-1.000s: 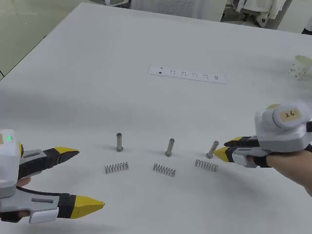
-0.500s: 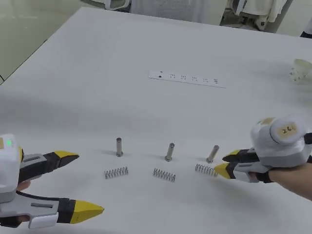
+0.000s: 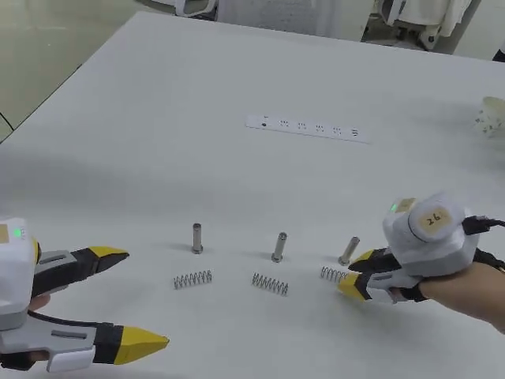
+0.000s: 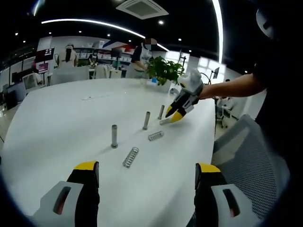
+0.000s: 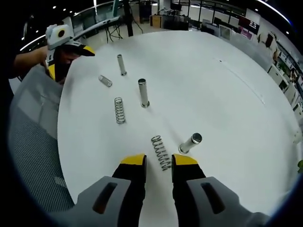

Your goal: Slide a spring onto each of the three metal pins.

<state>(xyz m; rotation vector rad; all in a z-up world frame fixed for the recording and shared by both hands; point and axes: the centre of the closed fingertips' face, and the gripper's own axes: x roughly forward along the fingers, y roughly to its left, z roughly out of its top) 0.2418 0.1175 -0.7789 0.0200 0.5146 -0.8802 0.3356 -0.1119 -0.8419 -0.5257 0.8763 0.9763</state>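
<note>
None done: we see three pins bare, three springs flat on the bench. The right claw is slightly apart, gripping nothing, nearest spring just at its tips. The left claw is wide apart, well away.

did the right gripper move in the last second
Yes. The right gripper dropped from beside the rightmost pin toward the person, and its tips now flank the end of the rightmost spring.
</note>
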